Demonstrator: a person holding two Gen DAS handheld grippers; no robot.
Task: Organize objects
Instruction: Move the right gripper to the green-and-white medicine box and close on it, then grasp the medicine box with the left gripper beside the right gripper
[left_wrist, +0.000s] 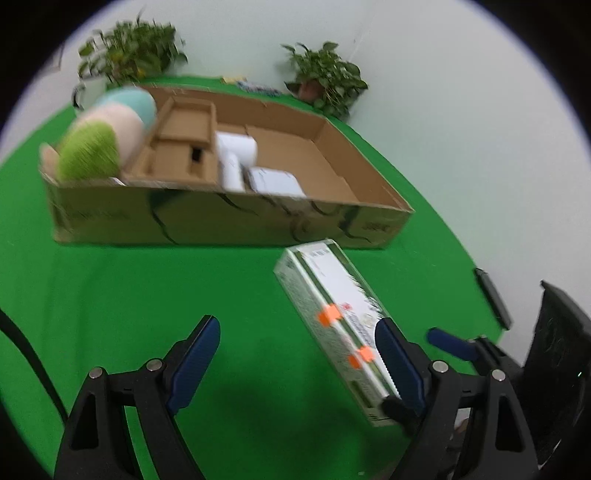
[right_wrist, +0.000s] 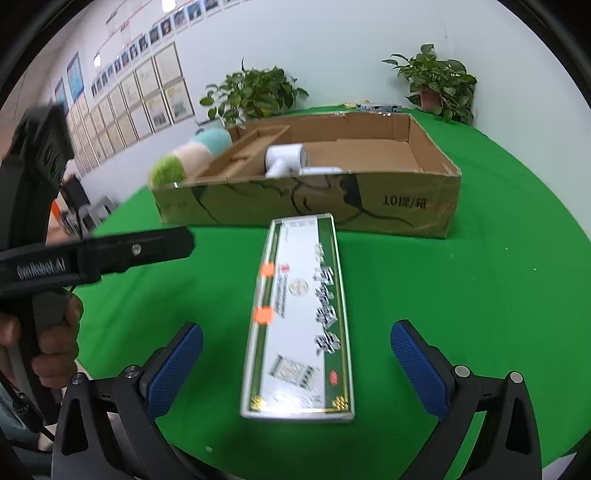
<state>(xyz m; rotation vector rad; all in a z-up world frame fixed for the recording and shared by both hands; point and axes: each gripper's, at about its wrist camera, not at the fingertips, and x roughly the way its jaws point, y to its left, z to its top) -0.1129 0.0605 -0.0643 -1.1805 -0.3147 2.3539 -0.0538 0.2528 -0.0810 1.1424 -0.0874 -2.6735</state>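
Right gripper (right_wrist: 295, 362) wide, long flat box (right_wrist: 299, 321) centred between jaws, untouched. Left gripper (left_wrist: 297, 365) wide, empty. We lower squarely, pinch long edges.

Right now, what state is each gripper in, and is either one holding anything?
Left gripper: open, holding nothing.
Right gripper: open, fingers either side of the long white box, not touching it.

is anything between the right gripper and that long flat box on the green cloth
Nothing visible. The long flat box lies bare on the green cloth, its near end between the open fingers of the right gripper, neither pad touching it.
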